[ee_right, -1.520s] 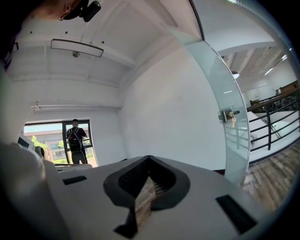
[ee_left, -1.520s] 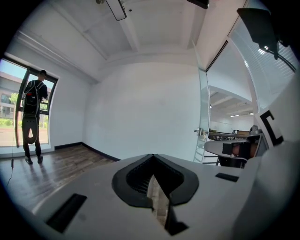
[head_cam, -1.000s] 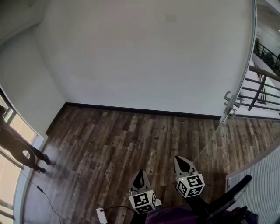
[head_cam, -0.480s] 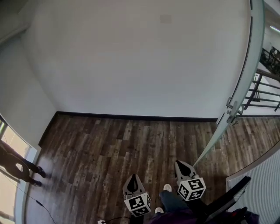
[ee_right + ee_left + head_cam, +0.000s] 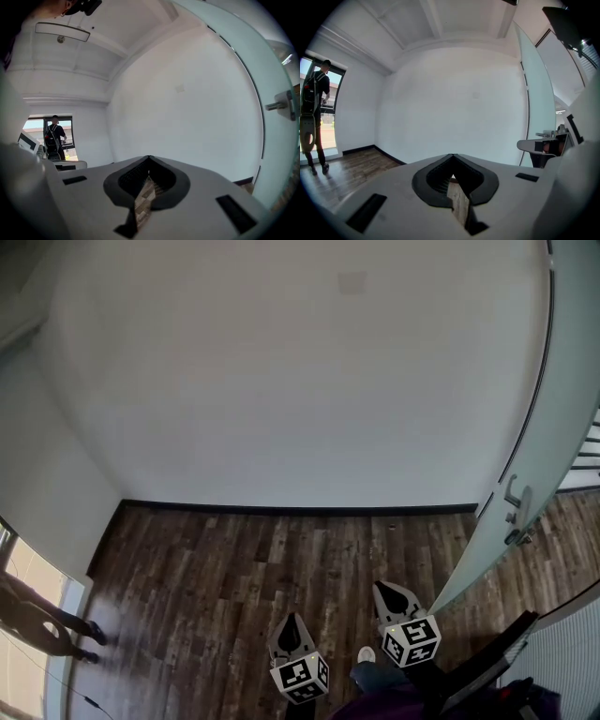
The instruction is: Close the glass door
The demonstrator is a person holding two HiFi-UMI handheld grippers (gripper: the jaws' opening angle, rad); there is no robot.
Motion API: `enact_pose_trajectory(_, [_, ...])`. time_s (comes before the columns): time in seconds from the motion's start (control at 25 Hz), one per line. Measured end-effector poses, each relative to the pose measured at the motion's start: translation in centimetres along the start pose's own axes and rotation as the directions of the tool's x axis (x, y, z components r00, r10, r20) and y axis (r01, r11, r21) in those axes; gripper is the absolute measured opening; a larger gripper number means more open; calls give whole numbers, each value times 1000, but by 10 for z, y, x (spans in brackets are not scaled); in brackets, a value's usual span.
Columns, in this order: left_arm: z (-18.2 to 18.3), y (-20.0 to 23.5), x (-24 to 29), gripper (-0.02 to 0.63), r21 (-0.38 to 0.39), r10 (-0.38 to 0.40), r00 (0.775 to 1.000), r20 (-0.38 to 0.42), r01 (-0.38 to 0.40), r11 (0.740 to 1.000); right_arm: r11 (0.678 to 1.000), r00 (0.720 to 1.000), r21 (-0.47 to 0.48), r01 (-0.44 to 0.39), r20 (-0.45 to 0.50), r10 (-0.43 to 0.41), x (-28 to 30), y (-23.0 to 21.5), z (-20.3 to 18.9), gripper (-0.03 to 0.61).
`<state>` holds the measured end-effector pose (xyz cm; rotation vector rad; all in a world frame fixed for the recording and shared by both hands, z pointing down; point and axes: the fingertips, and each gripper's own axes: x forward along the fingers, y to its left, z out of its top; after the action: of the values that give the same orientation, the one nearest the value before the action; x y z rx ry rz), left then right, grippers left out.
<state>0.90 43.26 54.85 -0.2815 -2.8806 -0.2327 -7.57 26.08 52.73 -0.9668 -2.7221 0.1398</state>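
Note:
The glass door (image 5: 562, 418) is a frosted pane along the right side of the head view, standing at an angle to the white wall, with a metal handle (image 5: 517, 512) at mid height. It also fills the right of the right gripper view, door (image 5: 262, 70) and handle (image 5: 283, 104). My left gripper (image 5: 293, 619) and right gripper (image 5: 384, 587) hang side by side over the wood floor, both shut with nothing in them. The right one is nearer the door's lower edge but apart from it. Their jaws meet at the tips, left gripper (image 5: 452, 156), right gripper (image 5: 149, 158).
A white wall (image 5: 300, 381) with a dark baseboard stands straight ahead. A person (image 5: 37, 620) stands by the window at the far left. A dark frame (image 5: 487, 662) and a slatted white panel (image 5: 567, 648) sit at the lower right.
Both grippers have travelled forward together across the floor. The wall and the door have come closer, the door now fills more of the right side and the railing behind it has slipped out of view.

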Motion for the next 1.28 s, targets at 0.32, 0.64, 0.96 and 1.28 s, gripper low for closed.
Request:
enact_pose_trajectory(0.32, [39, -66, 114, 2, 42, -129, 991, 20, 128, 991, 995, 995, 29, 93, 21, -94, 60, -91, 31, -3])
enact_pose_trajectory(0.64, [32, -97, 166, 2, 63, -209, 977, -46, 212, 975, 982, 984, 59, 177, 3, -178, 86, -139, 31, -3])
enact_pose_trajectory(0.96, [37, -106, 222, 2, 63, -288, 955, -74, 293, 954, 971, 974, 75, 225, -10, -225, 118, -157, 32, -3])
enact_pose_trajectory(1.28, [72, -121, 317, 2, 171, -471, 880, -66, 475, 863, 922, 926, 98, 375, 14, -378, 183, -197, 59, -3])
